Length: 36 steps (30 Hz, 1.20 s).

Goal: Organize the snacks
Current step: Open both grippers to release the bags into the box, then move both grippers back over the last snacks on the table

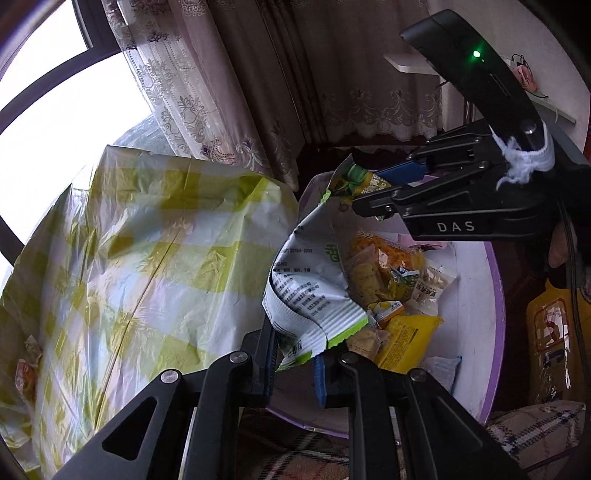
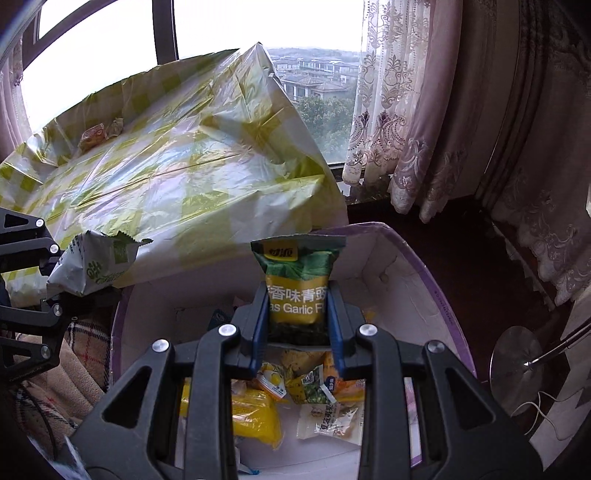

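Holding: right gripper [image 2: 297, 314] fingers pinching green-pea packet [image 2: 297, 280]; left gripper [image 1: 295, 363] pinching white packet [image 1: 306, 291]. Both light, crinkly, probably slippery; grip sealed edges.

Both wrist cameras look down close over the purple-rimmed box [image 1: 496, 295] [image 2: 436, 273], left from its near edge, right facing the window [image 2: 258, 26], sharing the checked bench [image 1: 147, 258] [image 2: 184, 177].

Left claw [image 1: 295, 363] clamping silver snack bag [image 1: 306, 291], above white box [image 1: 476, 332] of snacks
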Available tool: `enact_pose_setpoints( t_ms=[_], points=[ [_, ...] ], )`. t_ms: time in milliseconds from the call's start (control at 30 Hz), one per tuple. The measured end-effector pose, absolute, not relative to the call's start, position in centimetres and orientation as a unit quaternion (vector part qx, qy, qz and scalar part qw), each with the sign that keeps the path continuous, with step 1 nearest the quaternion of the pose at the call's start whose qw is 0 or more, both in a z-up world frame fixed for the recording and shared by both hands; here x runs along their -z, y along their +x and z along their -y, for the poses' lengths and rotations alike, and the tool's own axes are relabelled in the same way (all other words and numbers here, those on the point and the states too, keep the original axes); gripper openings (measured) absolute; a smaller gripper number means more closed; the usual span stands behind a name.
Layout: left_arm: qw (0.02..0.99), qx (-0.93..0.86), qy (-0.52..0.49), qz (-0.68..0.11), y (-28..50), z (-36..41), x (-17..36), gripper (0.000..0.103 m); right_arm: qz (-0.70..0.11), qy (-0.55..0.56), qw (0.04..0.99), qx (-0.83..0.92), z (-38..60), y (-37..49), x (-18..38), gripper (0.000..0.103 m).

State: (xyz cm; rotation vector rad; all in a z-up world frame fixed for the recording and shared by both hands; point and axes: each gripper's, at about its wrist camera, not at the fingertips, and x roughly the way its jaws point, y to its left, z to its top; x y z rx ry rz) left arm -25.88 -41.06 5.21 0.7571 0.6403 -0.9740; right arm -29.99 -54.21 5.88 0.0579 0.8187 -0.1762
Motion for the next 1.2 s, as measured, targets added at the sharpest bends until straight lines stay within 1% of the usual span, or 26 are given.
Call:
enact_pose_setpoints(
  t_ms=[67, 100, 133, 167, 200, 267, 433, 600, 700, 767, 900, 967, 1133, 1200],
  points=[
    [0.757, 0.474, 0.333, -0.302, -25.9, 41.4, -5.3, 0.019, -0.397, 0.027, 0.913, 0.092, 54.5, -29.9, -5.9, 0.033],
    [0.745, 0.493, 0.320, -0.314, -25.9, 41.5, -5.4, 0.023, -0.396, 0.026, 0.912, 0.102, 54.6, -29.8, -6.0, 0.034],
    [0.733, 0.510, 0.308, -0.329, -25.7, 41.5, -5.3, 0.029, -0.396, 0.024, 0.911, 0.117, 54.8, -29.7, -6.0, 0.038],
    [0.728, 0.515, 0.300, -0.337, -25.6, 41.4, -5.3, 0.049, -0.395, 0.021, 0.908, 0.135, 55.0, -29.5, -6.1, 0.055],
    [0.735, 0.512, 0.296, -0.333, -25.6, 41.0, -5.4, 0.067, -0.391, 0.019, 0.908, 0.148, 55.1, -29.5, -6.2, 0.069],
    [0.764, 0.488, 0.290, -0.308, -25.0, 39.8, -5.9, 0.079, -0.375, 0.020, 0.913, 0.158, 55.2, -29.5, -6.8, 0.071],
    [0.837, 0.388, 0.222, -0.314, -19.1, 33.3, -7.4, 0.079, -0.364, 0.006, 0.922, 0.135, 53.7, -28.7, -7.7, 0.071],
    [0.900, 0.222, 0.120, -0.357, -10.5, 21.0, -6.5, 0.083, -0.377, 0.000, 0.925, 0.054, 48.3, -25.8, -7.0, 0.074],
    [0.919, 0.101, 0.095, -0.368, -5.7, 13.3, -5.4, 0.084, -0.371, -0.041, 0.928, -0.020, 42.5, -22.8, -6.8, 0.076],
    [0.926, 0.039, 0.081, -0.368, -3.1, 8.6, -5.1, 0.084, -0.364, -0.064, 0.927, -0.069, 38.6, -19.8, -6.9, 0.076],
    [0.924, -0.034, 0.017, -0.381, 1.5, 0.6, -4.7, 0.084, -0.345, -0.086, 0.923, -0.150, 31.2, -12.4, -7.1, 0.077],
    [0.923, -0.056, -0.007, -0.381, 3.0, -2.1, -4.6, 0.084, -0.342, -0.074, 0.921, -0.173, 28.2, -8.1, -6.9, 0.077],
    [0.921, -0.076, -0.023, -0.382, 5.3, -6.5, -3.9, 0.084, -0.382, -0.024, 0.909, -0.164, 23.4, 3.4, -5.8, 0.077],
    [0.914, -0.064, -0.070, -0.394, 5.9, -8.4, -3.6, 0.084, -0.390, 0.010, 0.908, -0.155, 22.5, 7.3, -5.6, 0.077]
  ],
)
